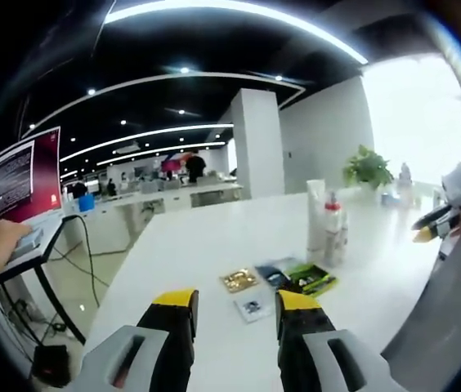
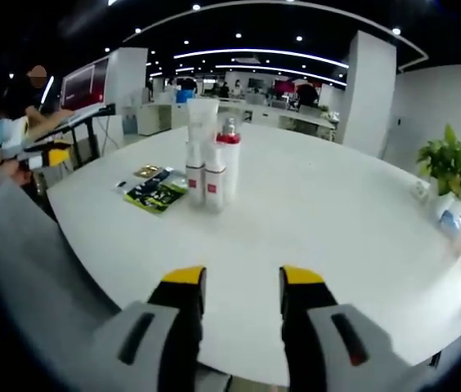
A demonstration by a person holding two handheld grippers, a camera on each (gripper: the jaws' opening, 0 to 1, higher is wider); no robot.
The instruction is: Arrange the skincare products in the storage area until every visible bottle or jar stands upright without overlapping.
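- A tight cluster of skincare bottles [image 2: 208,159] stands upright near the middle of a white table [image 2: 337,212], one tall tube [image 2: 203,122] at the back, a red-capped bottle [image 2: 229,163] beside it.
- Flat packets [image 2: 155,192] lie just beside the cluster.
- The right gripper [image 2: 242,282] hovers well short of the bottles, jaws apart and empty.
- The left gripper [image 1: 237,306] is likewise parted, holding nothing, near the packets.
- Judgement: the bottles look arranged; next calls for checking spacing, or reaching in carefully.
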